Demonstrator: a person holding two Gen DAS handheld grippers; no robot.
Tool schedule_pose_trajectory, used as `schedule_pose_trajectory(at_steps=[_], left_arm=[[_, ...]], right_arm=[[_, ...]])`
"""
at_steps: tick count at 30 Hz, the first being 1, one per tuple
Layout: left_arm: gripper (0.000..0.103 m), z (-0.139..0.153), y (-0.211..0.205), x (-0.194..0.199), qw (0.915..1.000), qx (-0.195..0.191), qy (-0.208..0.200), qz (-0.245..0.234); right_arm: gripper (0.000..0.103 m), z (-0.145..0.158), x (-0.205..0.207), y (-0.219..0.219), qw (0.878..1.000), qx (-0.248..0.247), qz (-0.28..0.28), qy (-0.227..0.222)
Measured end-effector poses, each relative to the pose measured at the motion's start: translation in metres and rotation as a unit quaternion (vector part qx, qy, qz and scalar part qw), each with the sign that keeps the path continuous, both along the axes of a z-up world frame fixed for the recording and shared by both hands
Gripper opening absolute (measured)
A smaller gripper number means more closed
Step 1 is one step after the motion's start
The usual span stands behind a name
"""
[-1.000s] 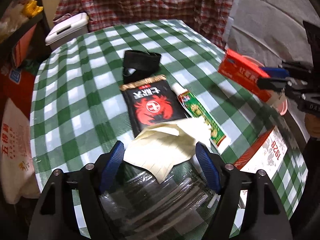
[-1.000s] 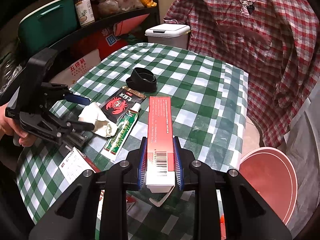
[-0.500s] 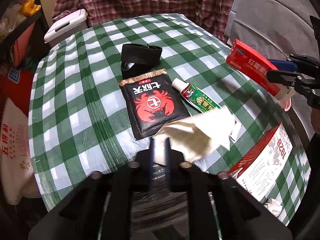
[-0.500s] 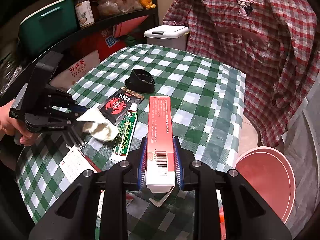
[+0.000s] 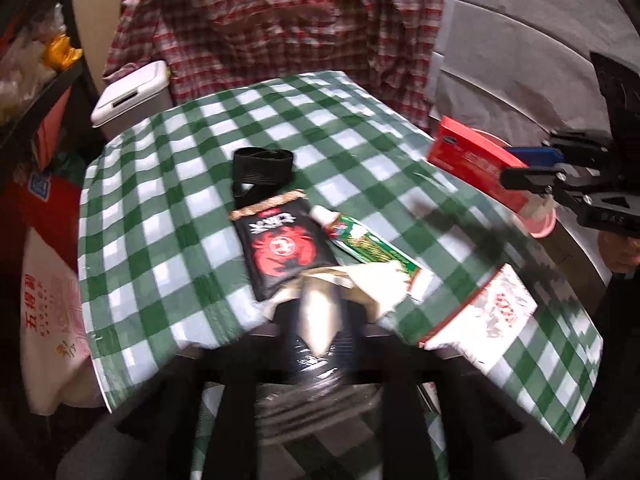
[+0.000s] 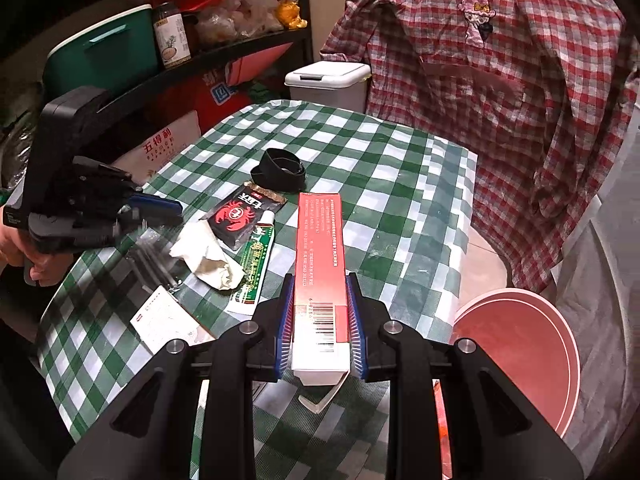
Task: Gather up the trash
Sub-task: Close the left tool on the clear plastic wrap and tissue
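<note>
Evidently the step in hand was lifting the crumpled tissue [image 6: 208,258], which lay on the counter [image 6: 392,184] against the toothpaste tube [image 6: 256,264] and just below the black sachet [image 6: 236,216]. The left gripper [image 6: 176,212] had just been opening, and the right wrist view showed its fingertips above and short of the tissue, with nothing pinched between them; its own view was too blurred to say more. Doing it well probably meant coming down again with the jaws wide, straddling the thickest fold and not a loose corner, and closing fully before rising, while keeping clear of the tube. Meanwhile the right gripper [image 6: 320,336] was clamped on the red box [image 6: 320,248], held above the counter near the pink bin [image 6: 516,356].
</note>
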State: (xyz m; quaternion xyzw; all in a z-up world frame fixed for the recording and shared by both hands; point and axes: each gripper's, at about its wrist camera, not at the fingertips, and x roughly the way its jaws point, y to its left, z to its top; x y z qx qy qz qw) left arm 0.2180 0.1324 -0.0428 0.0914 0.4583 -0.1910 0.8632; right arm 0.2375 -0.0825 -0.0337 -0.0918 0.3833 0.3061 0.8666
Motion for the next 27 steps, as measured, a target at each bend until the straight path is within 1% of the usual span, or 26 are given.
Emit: schedule_pose_trajectory(at_steps=[1,3,6,7,9,10,11,16,18,19,20,21,22,25,27], left_arm=[[0.059,0.001,-0.003,-0.002,1.0,0.001,-0.007,-0.005],[0.058,0.002,-0.011,-0.002,0.9999,-0.001,-0.005,-0.014],[0.058,0.004,-0.018,0.002,0.9998,-0.016,-0.004,-0.008],[0.057,0.003,-0.021,0.002,0.9998,-0.017,-0.002,-0.006],[0.047,-0.005,-0.028,0.007,0.9999,-0.002,0.014,-0.004],[0.034,-0.009,-0.031,0.008,0.9997,0.007,0.021,-0.004],[0.025,-0.014,-0.034,0.009,0.9994,0.017,0.029,-0.004],[0.023,-0.021,-0.04,0.007,0.9984,0.042,0.037,-0.008],[0.023,-0.019,-0.037,0.006,0.9984,0.041,0.039,0.0],[0.023,-0.018,-0.036,0.005,0.9986,0.036,0.039,0.003],[0.029,-0.017,-0.034,0.005,0.9986,0.031,0.042,0.006],[0.037,-0.016,-0.034,0.004,0.9985,0.03,0.044,0.01],[0.049,-0.016,-0.034,0.003,0.9984,0.033,0.043,0.014],[0.049,-0.021,-0.04,0.003,0.9978,0.043,0.047,0.016],[0.031,-0.023,-0.044,0.004,0.9977,0.043,0.05,0.016]], right_arm=[[0.025,0.001,-0.002,-0.001,1.0,0.0,0.001,-0.002],[0.025,0.002,-0.005,-0.003,1.0,-0.002,0.0,-0.004],[0.025,0.003,-0.008,-0.008,1.0,-0.002,-0.003,-0.005],[0.025,0.004,-0.008,-0.011,1.0,-0.002,-0.004,-0.005],[0.025,0.004,-0.009,-0.016,1.0,-0.003,-0.007,-0.006],[0.025,0.005,-0.01,-0.019,1.0,-0.004,-0.009,-0.006],[0.025,0.005,-0.01,-0.021,1.0,-0.004,-0.011,-0.006],[0.025,0.007,-0.014,-0.031,1.0,-0.002,-0.017,-0.008],[0.025,0.009,-0.016,-0.032,1.0,-0.001,-0.017,-0.009],[0.025,0.009,-0.017,-0.033,1.0,0.0,-0.017,-0.01],[0.025,0.01,-0.019,-0.033,1.0,0.0,-0.017,-0.011],[0.025,0.011,-0.019,-0.034,1.0,0.0,-0.016,-0.011],[0.025,0.011,-0.02,-0.035,1.0,0.0,-0.016,-0.012],[0.025,0.012,-0.022,-0.035,1.0,0.0,-0.016,-0.014],[0.025,0.013,-0.024,-0.037,1.0,0.0,-0.017,-0.014]])
